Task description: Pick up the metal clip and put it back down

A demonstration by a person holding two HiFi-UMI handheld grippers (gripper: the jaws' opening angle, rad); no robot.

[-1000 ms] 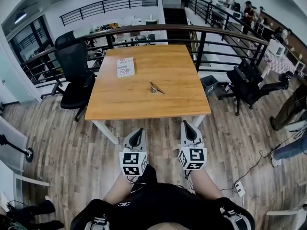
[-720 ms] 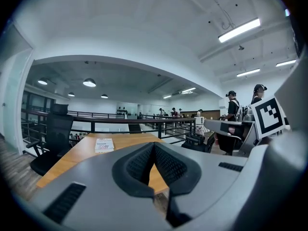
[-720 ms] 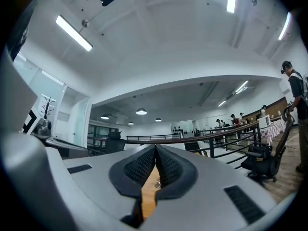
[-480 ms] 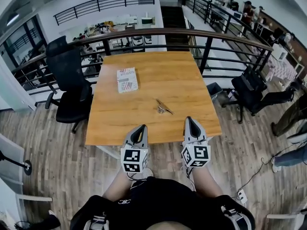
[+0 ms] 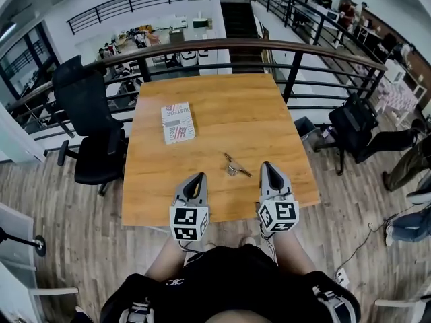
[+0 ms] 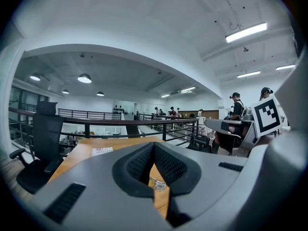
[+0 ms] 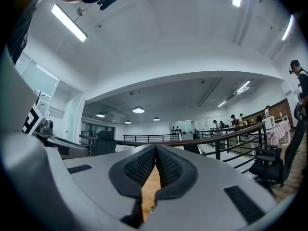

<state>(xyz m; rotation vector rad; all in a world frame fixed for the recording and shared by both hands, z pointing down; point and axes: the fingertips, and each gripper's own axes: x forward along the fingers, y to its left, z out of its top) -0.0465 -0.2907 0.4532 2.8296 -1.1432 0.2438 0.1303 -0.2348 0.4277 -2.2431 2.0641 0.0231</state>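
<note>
The metal clip (image 5: 234, 167) lies on the wooden table (image 5: 229, 106), near its front edge. Both grippers hover over that edge and hold nothing. My left gripper (image 5: 196, 179) is shut, left of the clip and a little nearer to me. My right gripper (image 5: 269, 167) is shut too, just right of the clip and apart from it. In the left gripper view the clip (image 6: 158, 184) shows through the slit below the meeting pads (image 6: 166, 165). In the right gripper view only bare table (image 7: 150, 183) shows below the closed pads (image 7: 168, 166).
A white and red booklet (image 5: 178, 122) lies on the table's left half. A black office chair (image 5: 87, 123) stands left of the table, another (image 5: 353, 130) to the right. A black railing (image 5: 269, 49) runs behind the table's far edge.
The view has closed in on the table. Both grippers, earlier over the floor in front of it, now hang over its front edge beside the clip. The clip has not moved.
</note>
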